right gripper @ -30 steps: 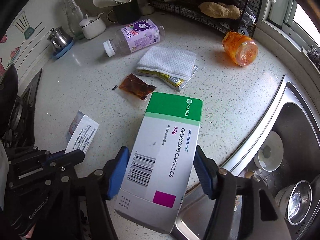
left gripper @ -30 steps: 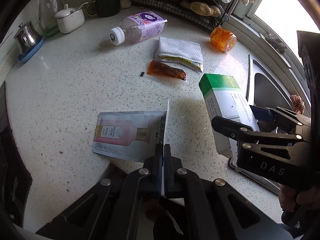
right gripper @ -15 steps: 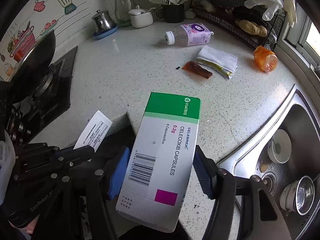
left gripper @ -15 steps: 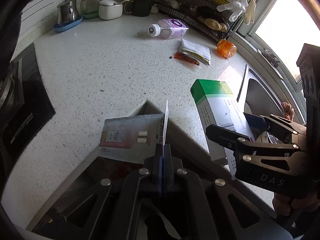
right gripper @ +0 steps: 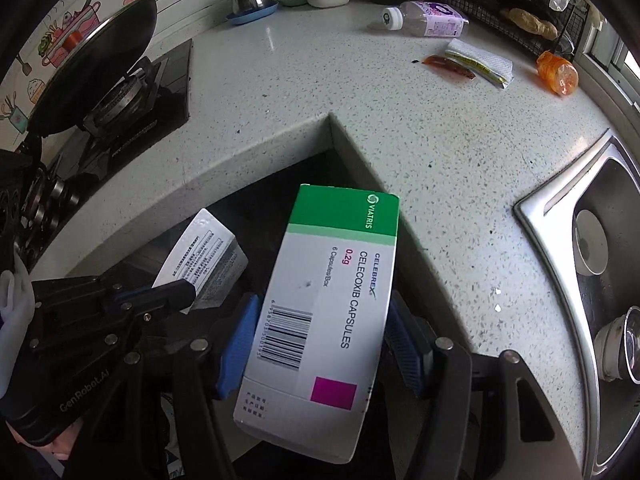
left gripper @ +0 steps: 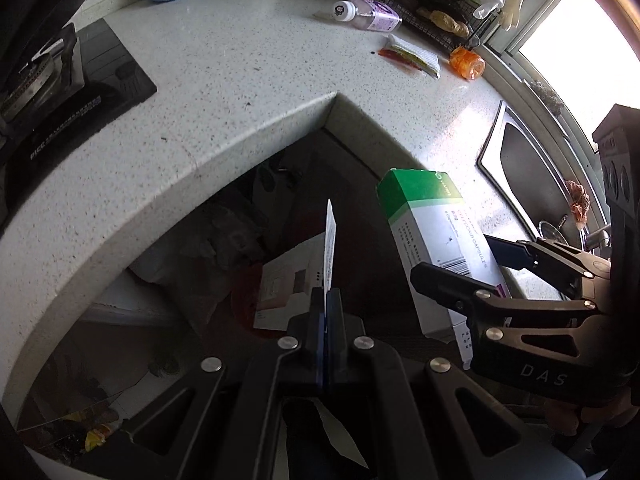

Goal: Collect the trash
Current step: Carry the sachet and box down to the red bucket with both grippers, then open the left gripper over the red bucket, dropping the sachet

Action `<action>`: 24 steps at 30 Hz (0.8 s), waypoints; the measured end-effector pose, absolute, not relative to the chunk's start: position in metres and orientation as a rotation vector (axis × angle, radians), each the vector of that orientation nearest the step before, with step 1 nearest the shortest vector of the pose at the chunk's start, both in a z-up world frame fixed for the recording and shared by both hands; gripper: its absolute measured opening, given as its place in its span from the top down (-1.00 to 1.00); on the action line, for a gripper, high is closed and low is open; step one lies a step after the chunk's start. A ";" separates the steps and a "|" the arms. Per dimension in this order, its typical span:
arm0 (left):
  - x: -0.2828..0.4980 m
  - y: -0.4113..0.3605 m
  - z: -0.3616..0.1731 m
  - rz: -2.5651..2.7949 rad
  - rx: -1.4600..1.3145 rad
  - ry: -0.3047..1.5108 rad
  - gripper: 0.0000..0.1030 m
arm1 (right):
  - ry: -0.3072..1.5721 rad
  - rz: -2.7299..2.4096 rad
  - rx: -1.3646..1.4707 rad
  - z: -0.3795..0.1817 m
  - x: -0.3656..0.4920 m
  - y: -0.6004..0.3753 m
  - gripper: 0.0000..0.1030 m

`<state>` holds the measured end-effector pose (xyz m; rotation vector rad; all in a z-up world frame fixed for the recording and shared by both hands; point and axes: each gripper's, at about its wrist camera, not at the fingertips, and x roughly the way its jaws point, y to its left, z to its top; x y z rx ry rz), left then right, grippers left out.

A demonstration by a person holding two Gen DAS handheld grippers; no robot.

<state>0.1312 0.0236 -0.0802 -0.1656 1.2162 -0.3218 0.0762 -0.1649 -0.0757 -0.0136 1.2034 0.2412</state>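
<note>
- Speckled white desk [right gripper: 460, 168]: landmark for all below; inner corner notch at its front edge, dark space underneath.
- Step in hand, as a judgement: carrying two pieces of trash off the desk toward a bin presumed below the notch; no bin clearly made out in the dark there.
- Capsule box [right gripper: 320, 308], one: green-and-white carton, tilted, hanging past the desk's front edge over the notch; right gripper [right gripper: 320, 344] jaws clenched on its two long sides.
- Flat sachet [left gripper: 330, 240], one: seen edge-on, also over the notch, just left of the box; left gripper [left gripper: 326, 312] jaws clamped tight on its lower edge.
- Next move, as a judgement: lowering both over the bin mouth, then releasing each; thin sachet likely to flutter, so a low drop is wiser.
- Trash left at the desk's far side: one plastic bottle [right gripper: 428, 20] lying down, one orange jar [right gripper: 558, 72] on its side, one folded white cloth [right gripper: 480, 60], one brown sauce packet [right gripper: 448, 66] beside it.
</note>
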 end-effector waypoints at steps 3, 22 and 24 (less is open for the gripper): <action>0.129 0.028 -0.101 -0.311 -0.176 1.255 0.99 | 1.245 0.239 -0.014 -0.096 0.069 -0.160 -0.16; 0.147 0.019 -0.301 -0.327 -0.143 1.412 0.99 | 1.383 0.226 -0.035 -0.291 0.082 -0.151 -0.16; 0.151 0.019 -0.321 -0.338 -0.142 1.426 0.99 | 1.388 0.219 -0.036 -0.310 0.087 -0.153 -0.16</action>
